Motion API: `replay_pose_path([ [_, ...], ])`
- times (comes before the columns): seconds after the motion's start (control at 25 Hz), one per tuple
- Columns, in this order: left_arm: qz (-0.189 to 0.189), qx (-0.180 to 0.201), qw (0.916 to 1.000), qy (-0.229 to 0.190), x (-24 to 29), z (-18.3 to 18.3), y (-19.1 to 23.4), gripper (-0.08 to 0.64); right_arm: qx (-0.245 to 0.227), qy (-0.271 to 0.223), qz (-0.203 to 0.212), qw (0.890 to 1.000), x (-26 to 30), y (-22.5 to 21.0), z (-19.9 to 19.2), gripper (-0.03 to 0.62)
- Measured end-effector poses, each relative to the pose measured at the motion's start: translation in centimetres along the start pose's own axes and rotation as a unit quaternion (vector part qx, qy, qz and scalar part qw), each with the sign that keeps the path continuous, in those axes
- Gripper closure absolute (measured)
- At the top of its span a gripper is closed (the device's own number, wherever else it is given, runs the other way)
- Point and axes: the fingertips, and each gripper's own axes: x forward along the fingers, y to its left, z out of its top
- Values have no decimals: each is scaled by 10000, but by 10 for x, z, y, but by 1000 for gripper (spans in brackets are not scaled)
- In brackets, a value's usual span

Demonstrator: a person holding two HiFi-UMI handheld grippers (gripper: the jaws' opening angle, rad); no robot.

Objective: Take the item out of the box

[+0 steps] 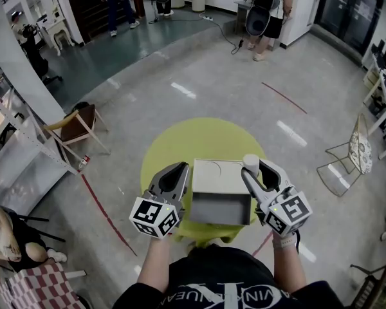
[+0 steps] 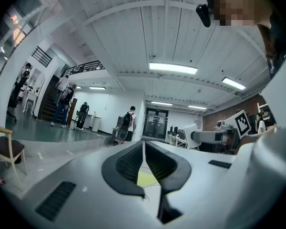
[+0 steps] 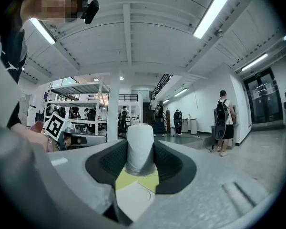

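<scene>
Holding a white cylinder clamped between my right tongs, by the far right corner of the open box on the round yellow-green table. My left tongs are pressed together on nothing, just beside the box's left wall.

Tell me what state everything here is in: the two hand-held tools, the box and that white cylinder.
Left tool: shut, nothing in it.
Right tool: shut on the white cylinder.
White cylinder: upright, gripped near its lower end.
Box: open on the yellow table, nothing visible inside.
Lid: folded back flat behind the box.
</scene>
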Motion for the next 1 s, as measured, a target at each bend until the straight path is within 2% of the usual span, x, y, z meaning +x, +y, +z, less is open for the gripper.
replay_pose_path([
  [0.64,90,-104,9999,-63,-4,3,3,537,9,-118,-83,9999,-5,0,2,426],
  [1.0,98,-143,9998,65,-4,-8,6,537,119,-50,-46,9999,-3,4,-8,426],
])
